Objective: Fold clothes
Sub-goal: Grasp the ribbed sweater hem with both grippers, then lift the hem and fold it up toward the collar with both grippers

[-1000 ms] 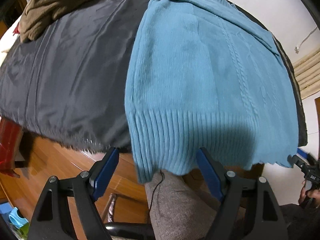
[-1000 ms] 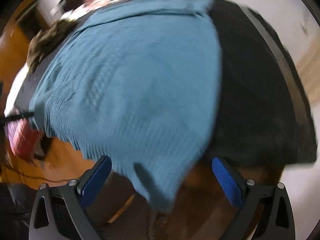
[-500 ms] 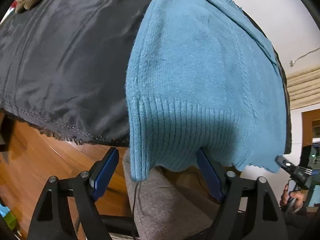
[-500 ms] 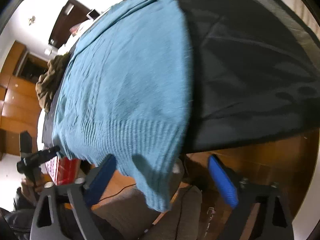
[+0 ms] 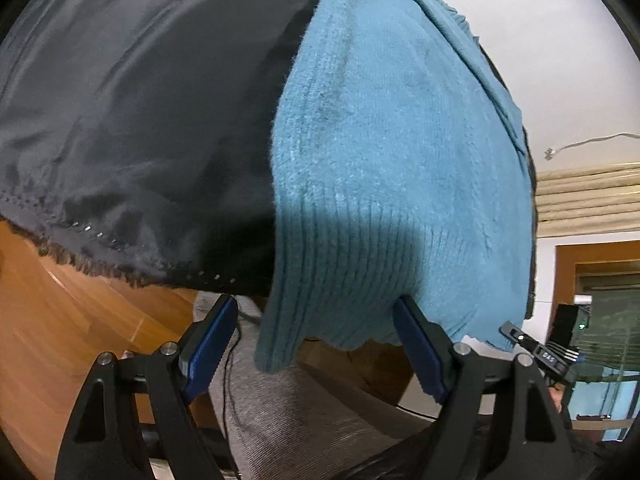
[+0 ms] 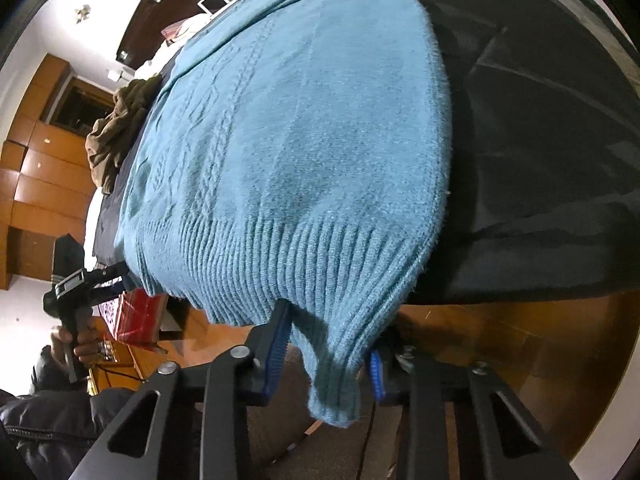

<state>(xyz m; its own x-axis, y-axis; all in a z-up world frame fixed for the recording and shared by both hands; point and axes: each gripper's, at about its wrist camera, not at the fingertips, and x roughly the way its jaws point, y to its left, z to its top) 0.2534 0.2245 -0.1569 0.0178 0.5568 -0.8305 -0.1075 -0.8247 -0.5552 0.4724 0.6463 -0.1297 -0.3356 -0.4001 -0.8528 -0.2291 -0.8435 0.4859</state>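
Note:
A blue knit sweater (image 5: pixel 392 152) lies flat on a table under a black cloth (image 5: pixel 140 120), its ribbed hem hanging over the near edge. My left gripper (image 5: pixel 316 348) is open, with the hem's left corner (image 5: pixel 276 344) hanging between its blue pads, not pinched. In the right wrist view the sweater (image 6: pixel 304 128) fills the middle. My right gripper (image 6: pixel 328 340) has its jaws partly closed around the hem's right corner (image 6: pixel 336 372); the pads look close to the cloth but a firm pinch is not clear.
A brown garment (image 6: pixel 120 128) lies heaped at the table's far left. The black cloth (image 6: pixel 540 140) covers the table to the sweater's right. Wooden floor (image 5: pixel 60 340) lies below the edge. A red object (image 6: pixel 136 316) stands beside the table. Grey trousers (image 5: pixel 296 420) sit beneath my grippers.
Both grippers have moved in and down to the hanging hem. The right jaws have narrowed around the hem's right corner. The left jaws stay wide open.

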